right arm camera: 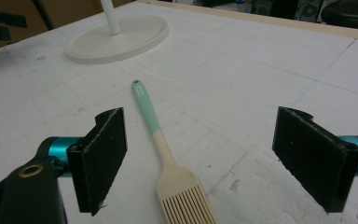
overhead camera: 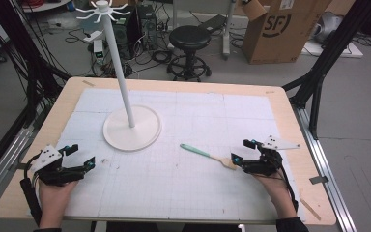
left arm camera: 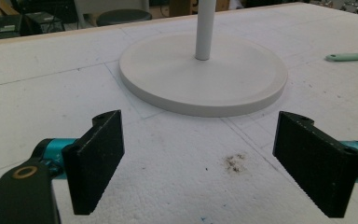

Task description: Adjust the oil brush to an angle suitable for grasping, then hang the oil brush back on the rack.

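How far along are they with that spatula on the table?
Done: nothing visibly. In hand: the right gripper is open, its fingers straddling the spatula, which lies flat on the table. The left gripper waits open by the stand. Left: gripping and lifting it.

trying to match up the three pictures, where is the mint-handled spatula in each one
High view: the spatula lies right of centre on the white mat, its slotted head beside the right gripper.
Left gripper view: its mint handle tip pokes in at the right edge.
Right gripper view: it lies between the open jaws, head nearest the camera.
Shared landmark: the round white stand base.
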The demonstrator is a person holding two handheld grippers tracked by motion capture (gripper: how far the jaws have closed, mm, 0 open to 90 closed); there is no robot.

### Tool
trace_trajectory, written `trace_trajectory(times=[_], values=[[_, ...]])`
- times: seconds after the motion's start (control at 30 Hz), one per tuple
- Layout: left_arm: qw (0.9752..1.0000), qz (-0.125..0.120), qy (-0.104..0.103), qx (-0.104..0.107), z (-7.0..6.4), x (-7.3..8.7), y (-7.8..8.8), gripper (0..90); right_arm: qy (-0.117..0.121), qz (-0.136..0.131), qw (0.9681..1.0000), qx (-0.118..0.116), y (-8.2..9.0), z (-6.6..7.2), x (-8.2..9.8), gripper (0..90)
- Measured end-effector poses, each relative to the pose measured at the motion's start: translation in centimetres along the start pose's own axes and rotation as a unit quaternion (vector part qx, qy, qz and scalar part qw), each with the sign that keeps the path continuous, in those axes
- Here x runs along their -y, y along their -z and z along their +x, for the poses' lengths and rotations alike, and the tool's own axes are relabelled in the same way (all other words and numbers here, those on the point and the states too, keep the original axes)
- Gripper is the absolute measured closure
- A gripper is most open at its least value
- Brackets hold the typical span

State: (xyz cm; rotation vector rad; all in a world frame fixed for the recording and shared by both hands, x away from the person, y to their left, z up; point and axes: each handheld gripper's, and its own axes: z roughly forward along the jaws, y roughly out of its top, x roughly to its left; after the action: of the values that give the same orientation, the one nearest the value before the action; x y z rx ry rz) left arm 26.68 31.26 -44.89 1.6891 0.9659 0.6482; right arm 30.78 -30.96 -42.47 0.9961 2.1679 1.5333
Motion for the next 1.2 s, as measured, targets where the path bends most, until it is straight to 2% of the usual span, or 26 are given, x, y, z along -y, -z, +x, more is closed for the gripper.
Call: trace_trajectory(times=[0.17,0.43,0.6,0.77,0.9,1.07,1.2], values=[[1.0,0.001,-0.002,0.0,0.0,0.0,0.0,17.0,0.006,-0.003,1.0,0.0,0.0,0.1,0.0,17.0],[1.0,0.0,-0.001,0.0,0.1,0.0,0.0,17.0,0.004,-0.023,0.9997,-0.006,0.3,-0.3,-0.5,17.0],[1.0,0.001,-0.004,-0.002,-0.1,0.0,0.0,17.0,0.025,-0.002,0.9996,-0.009,-0.1,-0.5,-1.3,17.0],[1.0,0.001,-0.002,-0.003,0.0,0.0,0.0,17.0,0.03,0.007,0.9994,-0.015,-0.7,-0.5,-1.8,17.0],[1.0,0.001,-0.001,-0.004,0.0,0.0,0.0,17.0,0.029,0.025,0.999,-0.021,-1.4,-0.6,-1.6,17.0],[1.0,0.001,0.0,-0.004,0.0,0.0,0.0,17.0,0.044,0.049,0.9974,-0.03,-2.5,-0.2,-1.4,17.7],[1.0,0.002,0.001,-0.007,0.0,0.0,0.0,17.2,0.058,0.071,0.995,-0.041,-3.6,0.3,-1.4,21.5]])
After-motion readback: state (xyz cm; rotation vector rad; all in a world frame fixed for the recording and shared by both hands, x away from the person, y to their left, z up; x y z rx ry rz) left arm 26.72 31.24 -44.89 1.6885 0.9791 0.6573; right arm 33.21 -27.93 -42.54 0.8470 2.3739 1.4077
